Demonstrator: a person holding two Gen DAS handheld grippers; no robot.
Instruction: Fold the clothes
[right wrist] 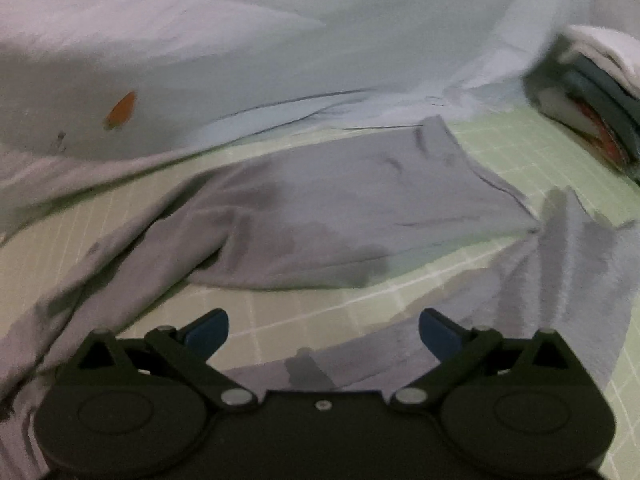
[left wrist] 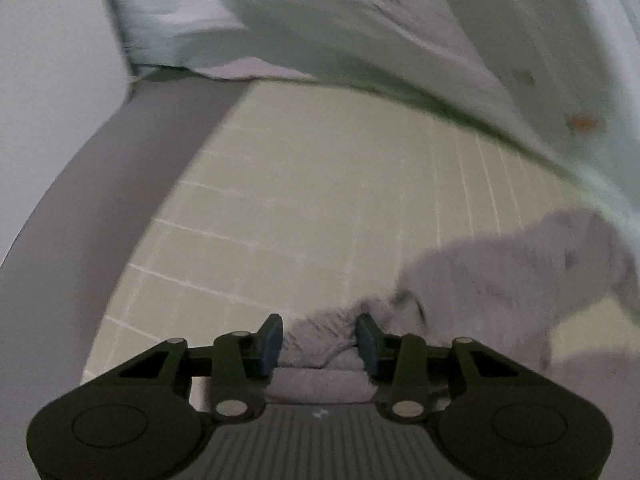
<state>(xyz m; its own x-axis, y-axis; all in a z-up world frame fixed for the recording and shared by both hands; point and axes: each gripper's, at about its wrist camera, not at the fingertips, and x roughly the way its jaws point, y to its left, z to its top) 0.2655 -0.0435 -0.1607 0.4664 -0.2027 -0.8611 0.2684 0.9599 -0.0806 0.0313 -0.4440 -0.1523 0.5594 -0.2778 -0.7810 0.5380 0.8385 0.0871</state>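
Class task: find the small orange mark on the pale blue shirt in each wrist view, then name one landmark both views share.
Left wrist: orange mark on the pale blue shirt, far right, above middle.
Right wrist: orange mark at left, above middle.
Shared landmark: the green grid mat under the clothes.

mat: pale green, white grid
shirt: grey
sheet: light blue, orange mark
pads: blue

A pale green gridded mat carries a grey garment, a pale shirt and stacked clothes.
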